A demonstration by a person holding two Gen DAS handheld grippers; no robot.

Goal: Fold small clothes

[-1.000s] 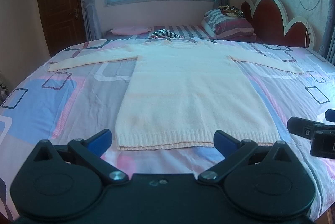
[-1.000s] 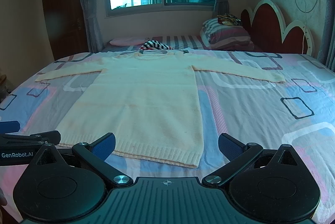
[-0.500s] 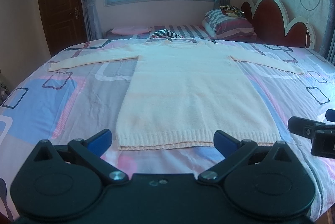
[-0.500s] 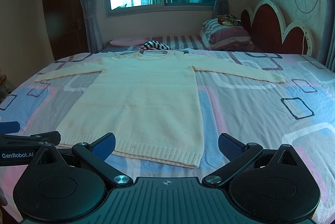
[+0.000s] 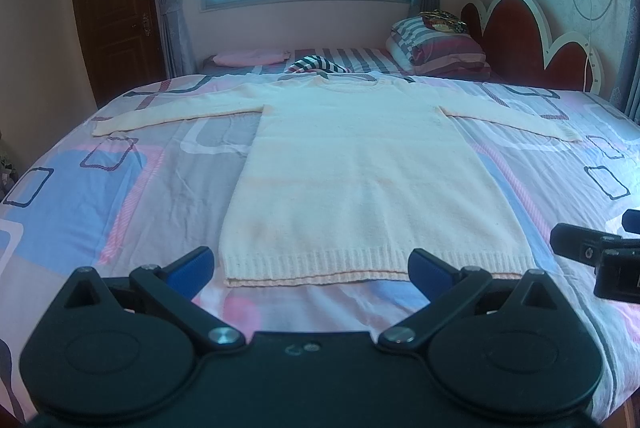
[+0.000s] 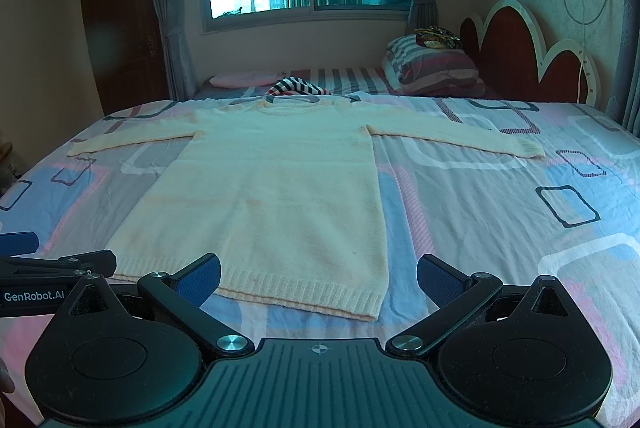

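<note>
A cream knitted sweater (image 5: pixel 360 180) (image 6: pixel 276 188) lies flat on the bed, both sleeves spread out sideways and its ribbed hem (image 5: pixel 360 266) nearest me. My left gripper (image 5: pixel 312 268) hovers open just before the hem, blue pads wide apart with nothing between them. My right gripper (image 6: pixel 318 278) is open too, above the hem's right corner (image 6: pixel 368 304). Each gripper shows at the edge of the other's view: the right one (image 5: pixel 600 256) and the left one (image 6: pixel 52 268).
The bed (image 5: pixel 100 196) has a patterned pink, blue and grey cover. A striped garment (image 5: pixel 316 64) lies past the collar. Folded pillows (image 5: pixel 436 46) rest against the red headboard (image 5: pixel 532 44) at back right. A pink item (image 5: pixel 248 58) sits under the window.
</note>
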